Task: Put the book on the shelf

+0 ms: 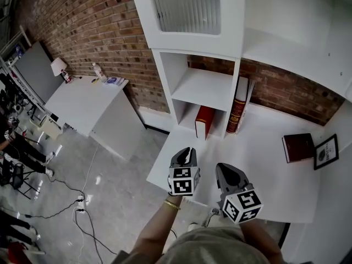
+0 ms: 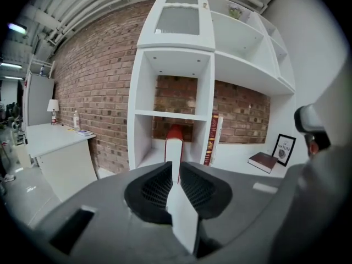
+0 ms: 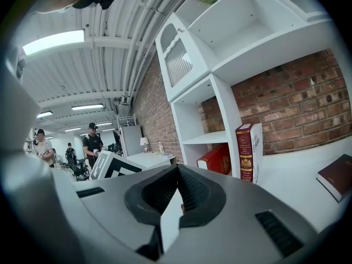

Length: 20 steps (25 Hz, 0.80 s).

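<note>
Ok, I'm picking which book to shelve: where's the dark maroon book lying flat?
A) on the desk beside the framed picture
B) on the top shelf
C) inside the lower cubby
A: the maroon book lies flat on the desk beside the framed picture.

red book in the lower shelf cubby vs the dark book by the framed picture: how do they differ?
Pose: the red book stands on end, while the dark book lies flat.
Place: the red book is inside the lower compartment of the shelf. The dark book sits out on the white desktop, beside the framed picture.
Colour: the red book is bright red, the dark book deep maroon.
Both are closed hardbacks.
</note>
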Motion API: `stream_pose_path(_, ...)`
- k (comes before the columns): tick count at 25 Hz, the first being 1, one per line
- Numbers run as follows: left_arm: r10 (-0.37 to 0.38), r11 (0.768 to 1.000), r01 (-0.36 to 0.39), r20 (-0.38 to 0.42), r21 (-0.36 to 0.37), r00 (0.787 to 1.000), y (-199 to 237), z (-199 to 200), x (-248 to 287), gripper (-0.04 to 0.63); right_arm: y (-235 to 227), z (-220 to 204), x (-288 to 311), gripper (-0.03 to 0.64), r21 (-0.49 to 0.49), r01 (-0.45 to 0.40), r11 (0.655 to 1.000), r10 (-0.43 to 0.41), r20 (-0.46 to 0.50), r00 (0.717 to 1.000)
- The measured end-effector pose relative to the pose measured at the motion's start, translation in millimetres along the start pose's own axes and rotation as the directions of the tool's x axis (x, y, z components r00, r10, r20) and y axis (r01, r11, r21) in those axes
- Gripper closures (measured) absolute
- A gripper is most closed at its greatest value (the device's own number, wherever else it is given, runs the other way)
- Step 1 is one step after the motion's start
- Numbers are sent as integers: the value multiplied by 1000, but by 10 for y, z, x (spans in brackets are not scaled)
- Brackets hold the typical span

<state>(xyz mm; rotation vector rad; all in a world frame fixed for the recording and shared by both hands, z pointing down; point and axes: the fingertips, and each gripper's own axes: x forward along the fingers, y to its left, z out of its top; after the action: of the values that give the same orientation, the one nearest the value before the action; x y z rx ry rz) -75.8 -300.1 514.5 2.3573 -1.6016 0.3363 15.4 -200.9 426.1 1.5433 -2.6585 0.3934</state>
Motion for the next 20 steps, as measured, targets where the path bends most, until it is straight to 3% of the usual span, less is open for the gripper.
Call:
stream_pose_path(6, -15, 1000, 15, 34, -19, 999, -22, 133, -327, 584, 150, 9, -76, 611, -4, 13, 1000, -13, 10, 1000)
stream_pose_path(20, -23, 995, 30, 71, -92, 997, 124, 137, -1125, 586, 520, -104, -264, 611, -1, 39, 999, -39, 15, 999)
